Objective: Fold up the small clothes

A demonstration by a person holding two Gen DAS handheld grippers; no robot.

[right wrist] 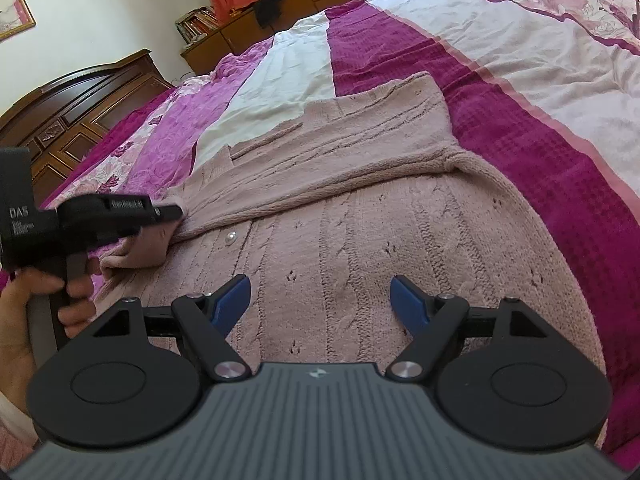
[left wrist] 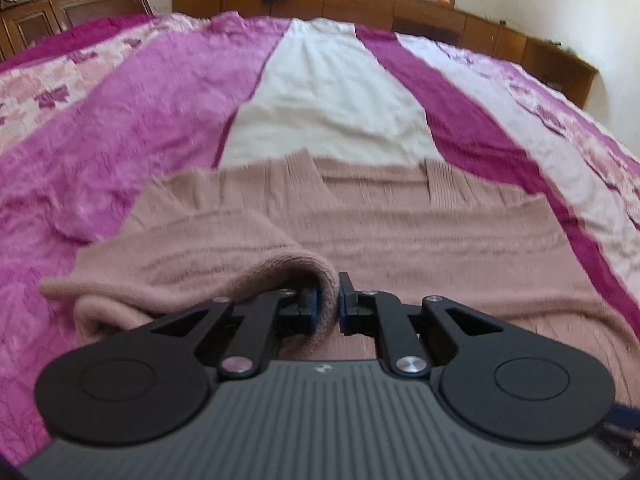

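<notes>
A dusty-pink knitted cardigan (left wrist: 360,220) lies spread on the bed, one sleeve folded across its body (right wrist: 360,152). My left gripper (left wrist: 329,304) is shut on a rolled edge of the cardigan, holding the fold a little above the rest. In the right wrist view the left gripper (right wrist: 172,214) shows from the side at the cardigan's left edge, held by a hand (right wrist: 60,292). My right gripper (right wrist: 320,300) stands open above the cardigan's cable-knit front, nothing between its blue pads (right wrist: 234,300).
The bed has a magenta, pink and white striped bedspread (right wrist: 520,80). A dark wooden headboard (right wrist: 80,108) is at the left and low wooden cabinets (left wrist: 320,0) with clothes on top run along the far side.
</notes>
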